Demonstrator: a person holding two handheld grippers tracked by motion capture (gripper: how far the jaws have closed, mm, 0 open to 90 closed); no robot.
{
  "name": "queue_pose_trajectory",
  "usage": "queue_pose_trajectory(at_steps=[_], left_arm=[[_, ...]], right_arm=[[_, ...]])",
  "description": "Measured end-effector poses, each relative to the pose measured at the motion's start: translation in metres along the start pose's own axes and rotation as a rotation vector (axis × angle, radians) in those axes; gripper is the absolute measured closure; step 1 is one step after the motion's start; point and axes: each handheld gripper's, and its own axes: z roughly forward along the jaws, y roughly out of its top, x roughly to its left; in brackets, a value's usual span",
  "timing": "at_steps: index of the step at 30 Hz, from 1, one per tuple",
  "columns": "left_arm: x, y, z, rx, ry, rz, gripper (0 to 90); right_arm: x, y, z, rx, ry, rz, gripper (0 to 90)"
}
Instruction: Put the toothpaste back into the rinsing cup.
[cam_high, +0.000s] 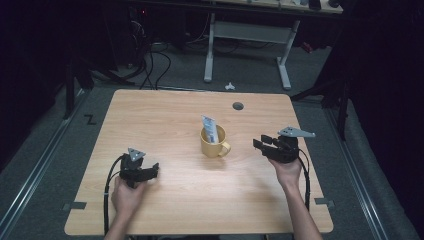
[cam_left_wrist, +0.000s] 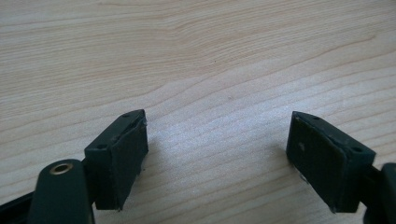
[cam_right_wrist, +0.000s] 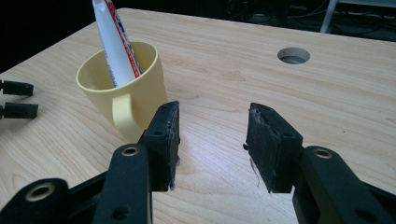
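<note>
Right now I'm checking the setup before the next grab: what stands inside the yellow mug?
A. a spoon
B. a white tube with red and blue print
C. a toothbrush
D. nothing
B: a white tube with red and blue print leans upright inside the yellow mug, its top poking above the rim.

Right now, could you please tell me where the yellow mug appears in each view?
High view: the yellow mug stands mid-table, handle toward the person, toothpaste tube inside.
Left gripper view: bare table between its jaws, no mug.
Right gripper view: upper left, beyond the left jaw.
Shared landmark: the round table hole.
</note>
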Motion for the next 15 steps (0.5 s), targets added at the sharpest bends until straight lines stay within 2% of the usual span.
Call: queue_pose_trajectory(at_steps=[15], left_arm=[[0.000, 0.000, 0.000, -0.001, 0.001, -0.001, 21.1]], right_arm=[[-0.006, -0.008, -0.011, -0.012, -0.003, 0.027, 54.6]])
